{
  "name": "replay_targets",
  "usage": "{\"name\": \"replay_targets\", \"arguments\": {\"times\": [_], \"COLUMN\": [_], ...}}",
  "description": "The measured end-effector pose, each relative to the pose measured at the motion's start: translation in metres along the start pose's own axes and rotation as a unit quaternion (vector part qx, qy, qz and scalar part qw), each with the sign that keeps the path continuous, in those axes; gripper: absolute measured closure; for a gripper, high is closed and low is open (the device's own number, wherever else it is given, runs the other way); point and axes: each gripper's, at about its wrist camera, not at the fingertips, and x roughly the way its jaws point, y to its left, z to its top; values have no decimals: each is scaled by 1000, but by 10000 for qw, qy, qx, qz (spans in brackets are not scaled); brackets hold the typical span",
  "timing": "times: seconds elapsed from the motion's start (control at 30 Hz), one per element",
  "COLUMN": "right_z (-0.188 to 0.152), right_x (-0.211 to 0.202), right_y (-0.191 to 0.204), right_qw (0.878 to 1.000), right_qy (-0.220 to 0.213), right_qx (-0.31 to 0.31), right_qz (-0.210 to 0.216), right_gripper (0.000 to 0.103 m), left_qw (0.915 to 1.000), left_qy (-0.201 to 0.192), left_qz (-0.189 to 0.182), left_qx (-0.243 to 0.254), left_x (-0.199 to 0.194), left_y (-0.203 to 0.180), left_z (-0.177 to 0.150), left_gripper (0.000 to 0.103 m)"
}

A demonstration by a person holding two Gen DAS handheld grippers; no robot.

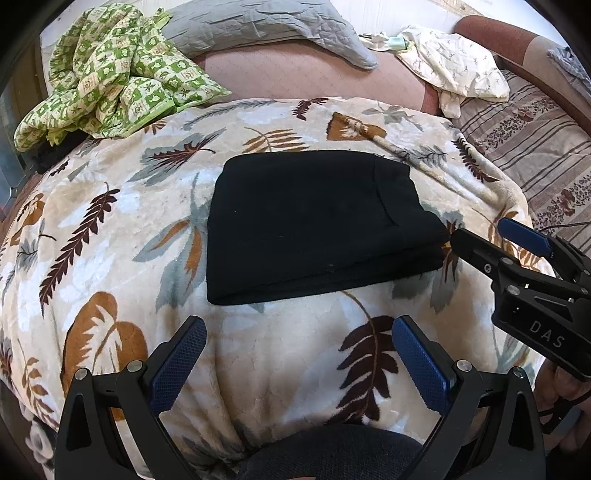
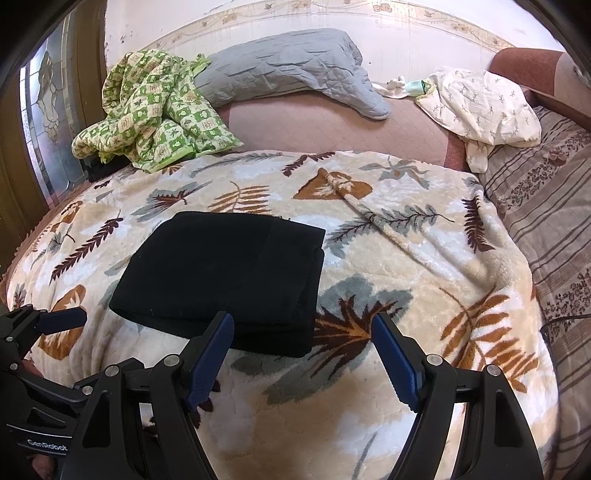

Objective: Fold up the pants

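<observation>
Left gripper point(image 1: 299, 328) spread wide, nothing held. Right gripper point(image 2: 303, 325) likewise spread, empty. Folded black pants point(image 1: 314, 225) seen centre frame. Stained-glass door point(image 2: 48, 122) seen only by right wrist.

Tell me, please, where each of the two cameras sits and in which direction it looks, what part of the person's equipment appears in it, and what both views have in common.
Left wrist view: sits on the left tongs, looks forward over the leaf-pattern blanket at the folded black pants; its own open fingers show, and the right tongs enter from the right.
Right wrist view: sits on the right tongs, faces the same way from further right; own open fingers show, left tongs at lower left.
Shared: pants, blanket, green checked cloth, grey pillow.
</observation>
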Motion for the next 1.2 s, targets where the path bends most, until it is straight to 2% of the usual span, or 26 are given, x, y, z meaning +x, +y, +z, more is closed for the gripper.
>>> {"name": "replay_targets", "arguments": {"times": [0.57,1.2], "right_z": [2,0], "right_x": [-4,-3], "right_y": [4,7], "right_qw": [9998,9999], "right_qy": [-94,-62], "right_qx": [-17,-71], "right_qz": [177,137], "right_gripper": [25,25], "left_qw": [10000,9999], "left_qy": [59,95], "left_qz": [-20,-64], "left_qx": [24,-5], "left_x": [3,2], "left_y": [-5,-2], "left_z": [1,-1], "left_gripper": [1,1]}}
